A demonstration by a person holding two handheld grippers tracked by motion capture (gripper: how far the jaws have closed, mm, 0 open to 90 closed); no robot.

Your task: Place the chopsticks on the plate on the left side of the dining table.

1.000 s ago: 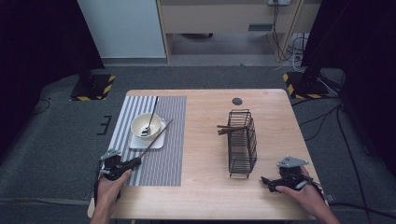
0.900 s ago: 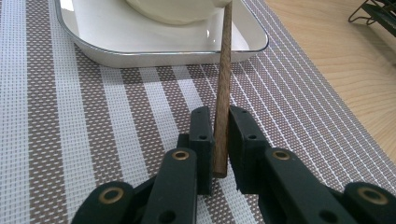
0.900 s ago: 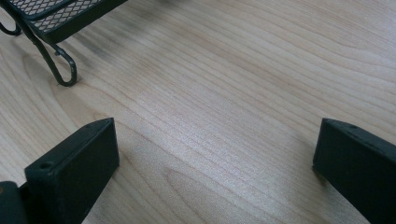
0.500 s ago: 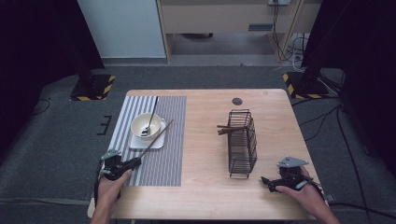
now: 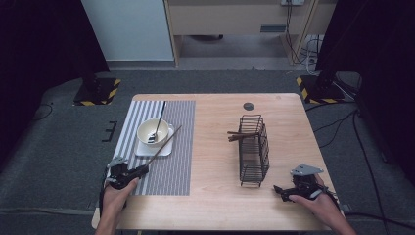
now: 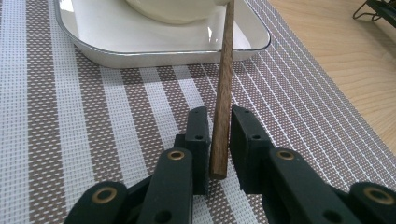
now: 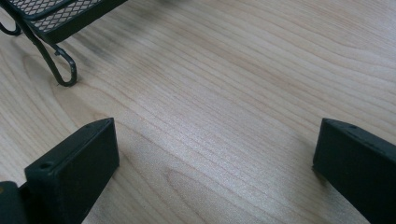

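Note:
A dark wooden chopstick (image 5: 164,144) slants from the white bowl (image 5: 153,132) down across the striped placemat (image 5: 171,171). My left gripper (image 5: 144,169) is shut on its near end at the mat's front left. In the left gripper view, the chopstick (image 6: 225,79) runs up from between the jaws of the left gripper (image 6: 220,121) to the bowl (image 6: 177,9) on its square white plate (image 6: 140,51). A spoon (image 5: 159,117) rests in the bowl. My right gripper (image 5: 278,188) stands open and holds nothing at the table's front right, and in its own view the right gripper (image 7: 215,144) is low over bare wood.
A black wire basket (image 5: 254,147) lies right of the table's centre with brown sticks (image 5: 242,135) poking out of its left side. Its curled foot (image 7: 60,65) is just ahead of the right gripper. A small dark disc (image 5: 249,105) sits near the far edge.

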